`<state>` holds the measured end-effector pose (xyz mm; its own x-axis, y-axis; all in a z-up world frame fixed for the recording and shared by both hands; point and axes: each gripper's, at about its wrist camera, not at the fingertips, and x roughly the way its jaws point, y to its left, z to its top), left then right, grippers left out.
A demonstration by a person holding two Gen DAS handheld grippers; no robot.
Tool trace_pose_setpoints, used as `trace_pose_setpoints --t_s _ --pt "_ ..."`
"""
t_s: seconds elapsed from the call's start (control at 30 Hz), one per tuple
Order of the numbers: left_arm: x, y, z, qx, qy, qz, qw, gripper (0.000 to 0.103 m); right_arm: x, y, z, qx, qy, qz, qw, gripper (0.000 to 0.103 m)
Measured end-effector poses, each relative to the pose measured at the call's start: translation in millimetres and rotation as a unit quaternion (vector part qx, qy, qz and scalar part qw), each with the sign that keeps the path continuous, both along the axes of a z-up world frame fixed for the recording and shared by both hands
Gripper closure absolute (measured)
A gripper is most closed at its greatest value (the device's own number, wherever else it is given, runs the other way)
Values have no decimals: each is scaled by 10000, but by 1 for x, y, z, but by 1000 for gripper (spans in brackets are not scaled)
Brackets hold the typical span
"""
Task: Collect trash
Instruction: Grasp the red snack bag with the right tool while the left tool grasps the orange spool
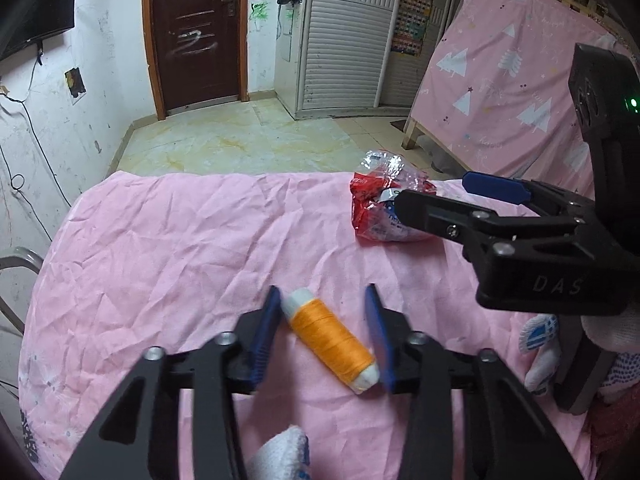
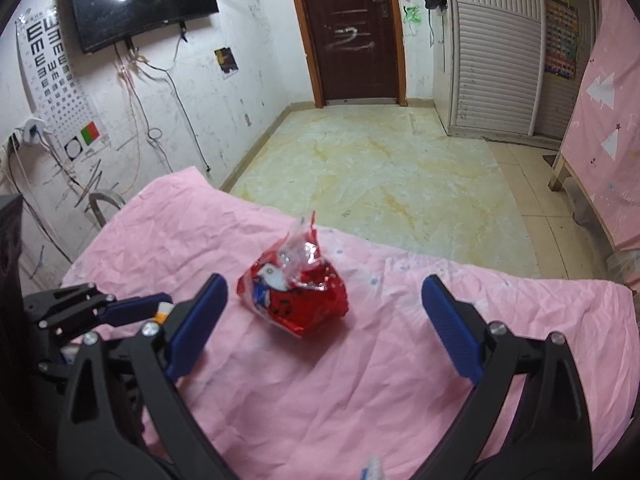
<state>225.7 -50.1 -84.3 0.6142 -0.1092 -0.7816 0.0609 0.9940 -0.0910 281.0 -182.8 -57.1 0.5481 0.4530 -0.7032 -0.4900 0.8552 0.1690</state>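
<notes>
Pink sheet [image 1: 168, 240] covers the table. Near its front edge, the left gripper [image 1: 326, 332] pinches an orange spool [image 1: 332, 338] lying slantwise, a pad touching each end. Farther right, the right gripper [image 2: 324, 320] is spread wide before the wrapper [image 2: 296, 292]; centre it between the pads, then close gently.
</notes>
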Motion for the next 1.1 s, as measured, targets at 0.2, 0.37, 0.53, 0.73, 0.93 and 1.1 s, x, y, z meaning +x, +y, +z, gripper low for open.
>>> trace_pose_setpoints --t_s 0.2,0.37,0.53,0.73,0.93,1.1 --pt "-7 -2 1 40 -6 -125 9999 87 3 9 -6 -211 109 38 9997 11" --pt "-13 -5 1 11 -6 -167 9999 90 1 26 -11 -585 117 235 9979 59" --pt "-18 -7 1 36 1 -140 9999 90 -7 34 -9 -834 -82 387 9957 70" --pt "-25 -6 8 38 -38 -48 10000 91 -15 21 3 -632 -276 252 9973 70" --pt "-44 -7 23 -53 -160 5 9999 92 -32 -3 29 -322 -458 58 9984 70" --pt "-67 -15 46 -68 -416 -38 9991 93 -53 -23 50 -169 -620 -130 9978 70"
